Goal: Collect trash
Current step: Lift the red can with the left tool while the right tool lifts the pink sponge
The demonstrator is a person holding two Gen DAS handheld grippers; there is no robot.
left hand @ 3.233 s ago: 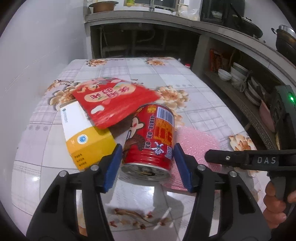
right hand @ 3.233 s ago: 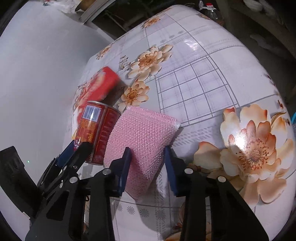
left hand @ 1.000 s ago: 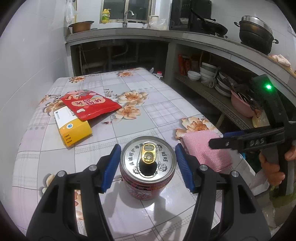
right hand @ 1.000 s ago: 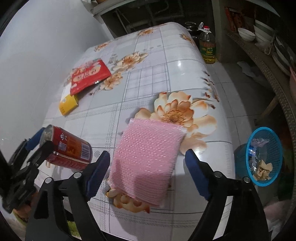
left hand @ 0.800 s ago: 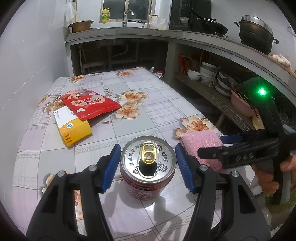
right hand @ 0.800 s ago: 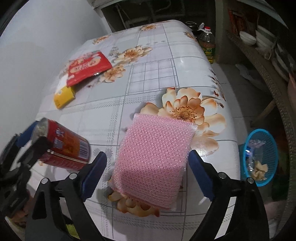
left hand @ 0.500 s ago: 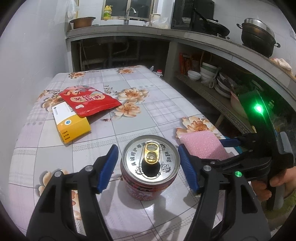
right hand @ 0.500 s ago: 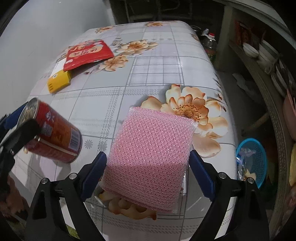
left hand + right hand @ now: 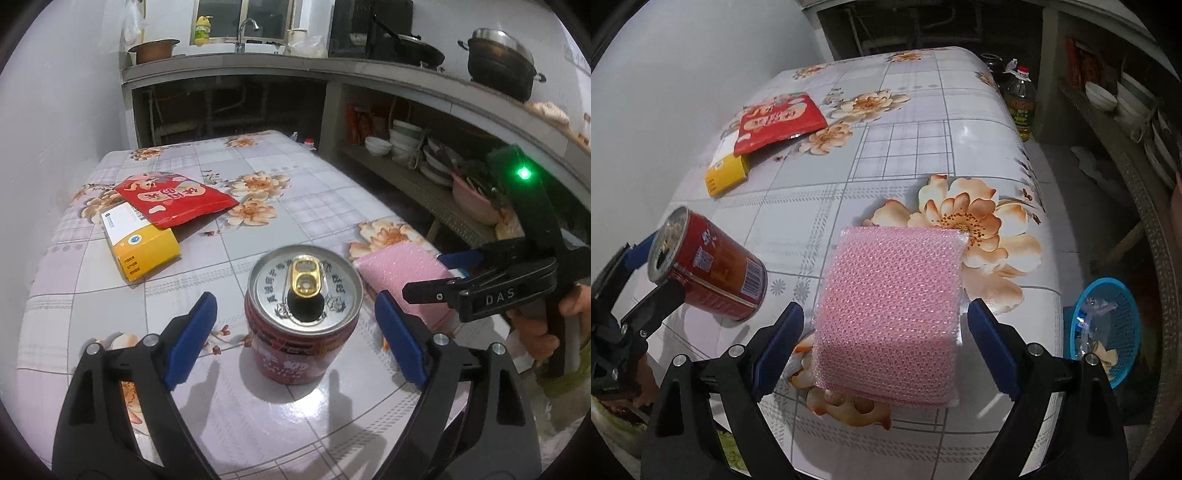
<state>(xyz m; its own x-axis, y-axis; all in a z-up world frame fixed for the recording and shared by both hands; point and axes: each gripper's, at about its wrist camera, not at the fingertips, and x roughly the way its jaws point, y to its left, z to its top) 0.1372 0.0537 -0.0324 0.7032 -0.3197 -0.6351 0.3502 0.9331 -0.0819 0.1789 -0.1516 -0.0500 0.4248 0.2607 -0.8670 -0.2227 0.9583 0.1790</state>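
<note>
Since 1 second ago the left gripper (image 9: 295,338) has let go of the can (image 9: 303,314): pads that sat against its sides now stand clear on both flanks, jaws opening, can between them, untouched. Can upright on the flowered tablecloth (image 9: 325,195), pull-tab top facing the left camera. Right gripper (image 9: 886,341) wide apart, straddling the pink bubble-wrap pouch (image 9: 892,314); neither pad visibly presses it. Pouch lies flat near the table's edge, partly over a printed flower, just beside the can. Farther back: red packet (image 9: 777,123) overlapping the yellow-and-white box (image 9: 726,171). Blue basket (image 9: 1106,326) on the floor beyond the table edge, scraps inside.
</note>
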